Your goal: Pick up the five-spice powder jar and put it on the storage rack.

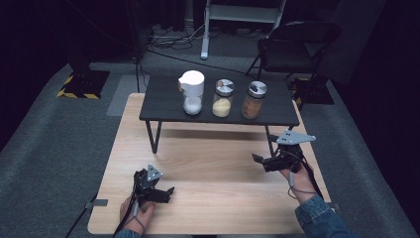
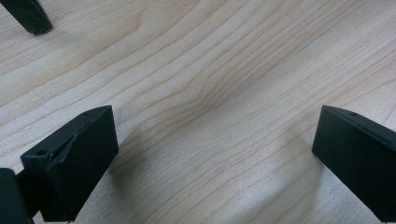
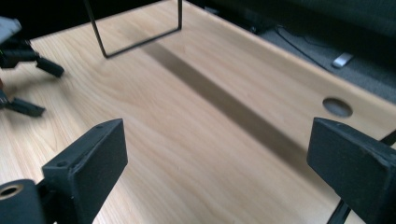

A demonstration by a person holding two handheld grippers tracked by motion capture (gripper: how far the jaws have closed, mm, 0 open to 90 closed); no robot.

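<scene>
Jars on dark shelf over wooden table.

The black two-jaw left tool is held low at the near left, jaws spread wide apart; the black right tool is held at the right, jaws likewise parted, nothing gripped

pale wood-grain table, black shelf
</scene>
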